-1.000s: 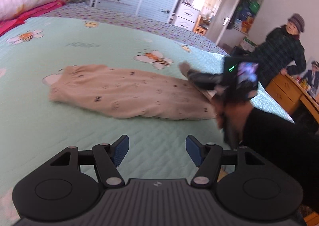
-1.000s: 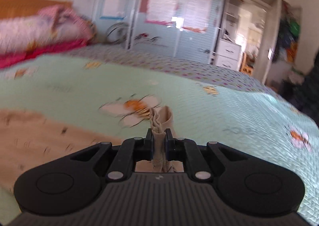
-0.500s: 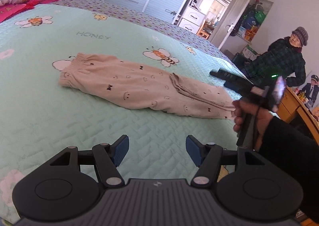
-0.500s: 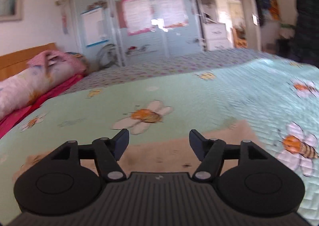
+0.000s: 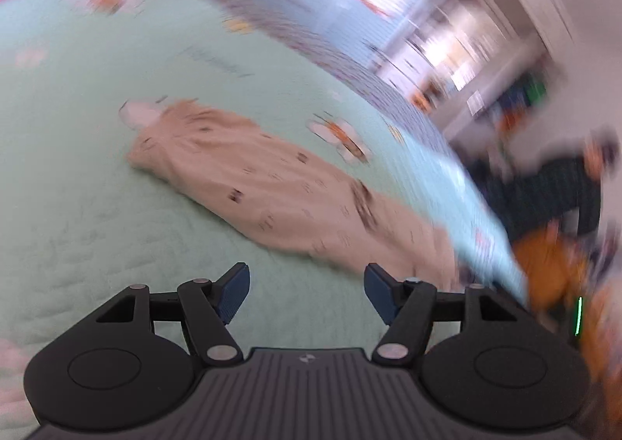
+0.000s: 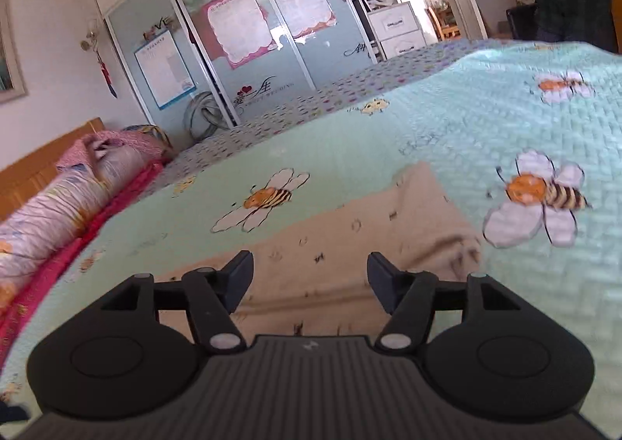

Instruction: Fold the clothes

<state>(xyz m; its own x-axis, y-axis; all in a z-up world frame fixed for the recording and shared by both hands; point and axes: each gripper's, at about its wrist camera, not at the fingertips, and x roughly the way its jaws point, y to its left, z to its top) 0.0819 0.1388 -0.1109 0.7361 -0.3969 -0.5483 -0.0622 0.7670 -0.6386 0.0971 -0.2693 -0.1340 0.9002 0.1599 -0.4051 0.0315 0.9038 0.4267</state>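
The beige trousers (image 5: 287, 199) lie flat on the bed (image 5: 77, 206), on its green quilted cover. In the left wrist view, which is heavily blurred, their long axis runs diagonally from far left to near right. The end at far left appears gathered like a waistband; the other end trails off toward the right edge of the bed.

My left tongs (image 5: 307, 294) are spread wide and hold nothing. They hover over bare cover, with the near long edge of the trousers just ahead of the tips.

My right tongs (image 6: 309, 278) are also spread wide and empty. In the right wrist view, the fabric (image 6: 350, 245) lies directly under and ahead of the tips, and the squared end of the garment sits just beyond them, to the right.

Judgement: the right tongs are the nearer to the garment, standing over its right-hand end. A lengthwise fold would carry that end along the long axis toward the far-left end, with the left tongs placed to steady the middle.
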